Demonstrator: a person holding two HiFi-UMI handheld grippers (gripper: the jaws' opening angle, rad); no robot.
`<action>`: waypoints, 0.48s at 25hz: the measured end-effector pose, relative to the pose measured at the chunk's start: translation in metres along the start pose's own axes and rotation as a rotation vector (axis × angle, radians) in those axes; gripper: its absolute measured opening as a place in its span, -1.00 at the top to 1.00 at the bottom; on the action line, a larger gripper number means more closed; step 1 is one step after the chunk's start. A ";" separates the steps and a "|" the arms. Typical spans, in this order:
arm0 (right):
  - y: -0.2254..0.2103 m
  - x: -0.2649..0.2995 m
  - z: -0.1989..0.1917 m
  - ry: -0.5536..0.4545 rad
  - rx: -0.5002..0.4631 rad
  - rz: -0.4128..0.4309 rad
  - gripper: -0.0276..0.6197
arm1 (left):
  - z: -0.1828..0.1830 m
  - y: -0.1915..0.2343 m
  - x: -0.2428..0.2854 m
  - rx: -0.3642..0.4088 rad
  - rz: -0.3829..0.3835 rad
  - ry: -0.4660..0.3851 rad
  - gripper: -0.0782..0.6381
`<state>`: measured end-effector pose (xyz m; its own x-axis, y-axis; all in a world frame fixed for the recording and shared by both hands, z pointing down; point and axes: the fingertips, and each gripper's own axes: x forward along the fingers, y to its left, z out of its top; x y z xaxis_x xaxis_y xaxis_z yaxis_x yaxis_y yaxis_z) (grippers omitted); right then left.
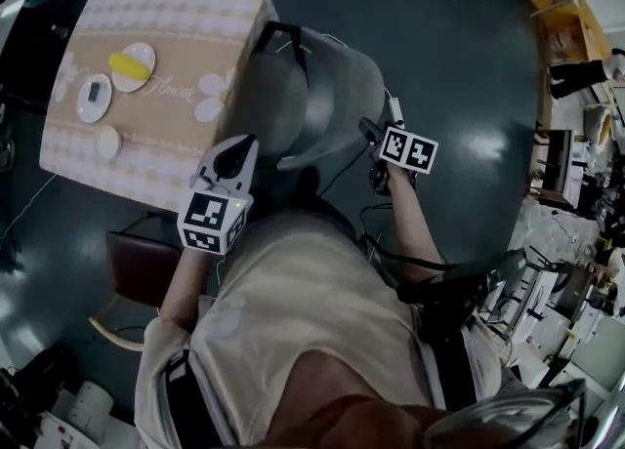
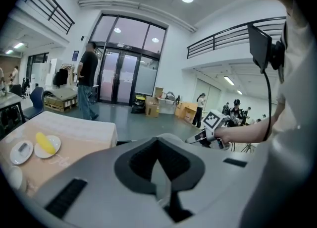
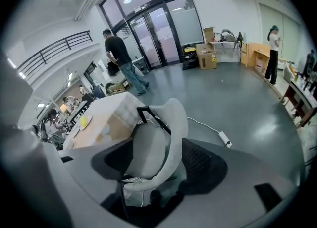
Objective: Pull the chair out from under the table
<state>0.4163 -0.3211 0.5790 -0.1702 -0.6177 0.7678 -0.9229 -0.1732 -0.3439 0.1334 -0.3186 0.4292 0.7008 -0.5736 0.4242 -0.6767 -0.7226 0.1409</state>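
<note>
Now the grey chair (image 1: 312, 96) is standing against the right side of the cloth-covered table (image 1: 186, 8), with its curved backrest facing the person. The right gripper (image 1: 371, 133) is hovering at the backrest's right edge with its jaws spread wide. The backrest's rim is showing in the gap between them, though contact is unclear. The left gripper (image 1: 241, 147) is pointing at the backrest's left side, its jaws pressed together on nothing. 3 plates are lying on the table: 1 plate (image 1: 134, 66) is carrying a yellow piece, another (image 1: 94, 98) a dark rectangle, and a smaller 3rd plate (image 1: 107, 142) is lying nearer the edge. The person's body is hiding the chair's base.
</note>
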 end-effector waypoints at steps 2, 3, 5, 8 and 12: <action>-0.014 0.017 0.002 0.032 0.013 -0.012 -0.01 | -0.001 -0.001 0.003 0.001 0.015 0.011 0.76; -0.019 0.026 0.003 0.048 0.017 -0.018 -0.02 | -0.002 -0.001 0.004 0.000 0.021 0.016 0.76; -0.029 0.042 0.004 0.071 0.022 -0.033 -0.03 | -0.005 0.001 0.006 -0.008 0.035 0.023 0.76; -0.043 0.064 0.006 0.108 0.019 -0.055 -0.03 | -0.008 0.001 0.008 -0.020 0.055 0.030 0.76; -0.056 0.084 0.003 0.157 0.022 -0.066 -0.04 | -0.010 -0.003 0.010 -0.022 0.077 0.043 0.76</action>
<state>0.4549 -0.3661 0.6614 -0.1628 -0.4774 0.8635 -0.9264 -0.2271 -0.3002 0.1401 -0.3181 0.4418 0.6363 -0.6098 0.4725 -0.7336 -0.6678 0.1261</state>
